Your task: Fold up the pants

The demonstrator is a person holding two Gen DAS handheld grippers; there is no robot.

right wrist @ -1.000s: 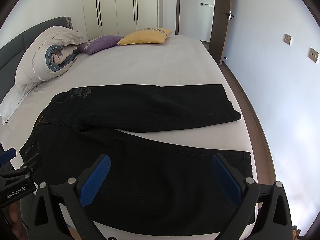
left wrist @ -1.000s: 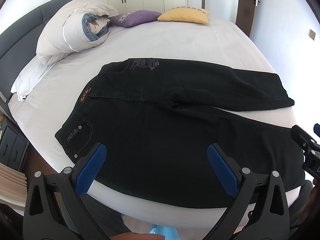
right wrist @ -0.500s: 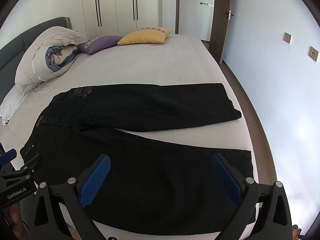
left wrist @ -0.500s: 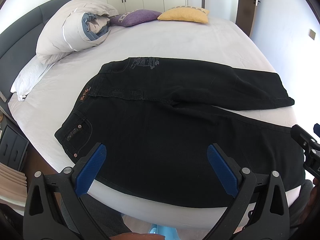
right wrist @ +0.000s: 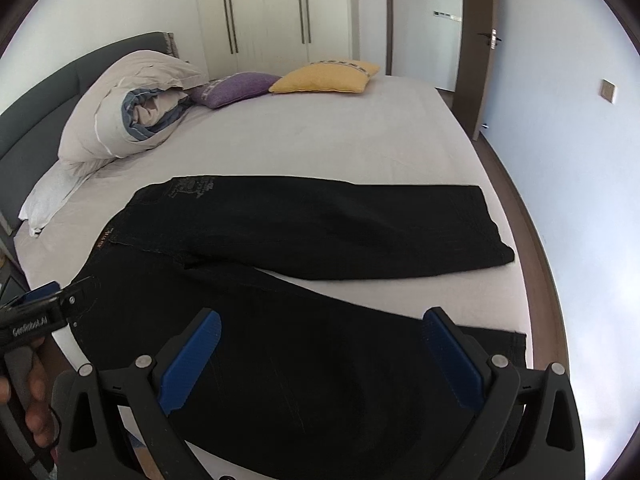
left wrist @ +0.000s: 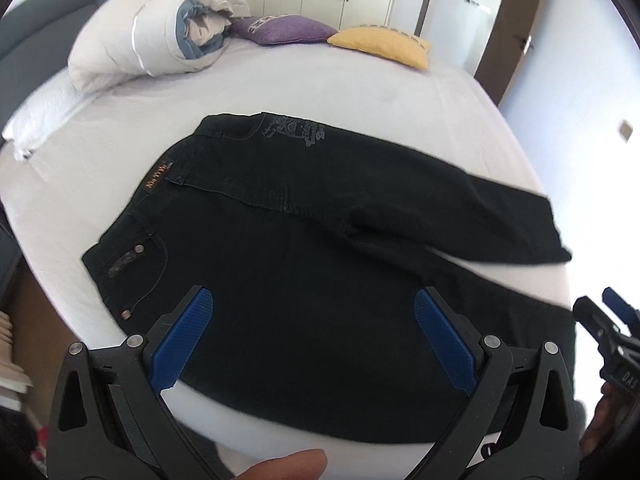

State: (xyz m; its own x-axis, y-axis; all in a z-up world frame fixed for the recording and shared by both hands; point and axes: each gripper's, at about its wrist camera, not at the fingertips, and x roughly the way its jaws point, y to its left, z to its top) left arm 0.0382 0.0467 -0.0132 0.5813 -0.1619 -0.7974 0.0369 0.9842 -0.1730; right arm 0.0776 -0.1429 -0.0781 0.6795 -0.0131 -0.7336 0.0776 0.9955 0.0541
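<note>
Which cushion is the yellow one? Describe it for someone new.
Start at the bed and look to its far end, before the wardrobe doors. Two cushions lie there side by side; the yellow cushion is nearer the door, unlike the purple cushion beside the rolled duvet.

free: bare bed (right wrist: 320, 144) mid-frame | blocked: rolled duvet (right wrist: 120, 116) upper left, cushions (right wrist: 324, 78) top centre

Both grippers, the left gripper (left wrist: 314, 300) and right gripper (right wrist: 320, 320), have black frames, silver screws and ribbed blue pads (left wrist: 444, 344). White lettering on the left one's side seems to read "GenRobot.AI".
</note>
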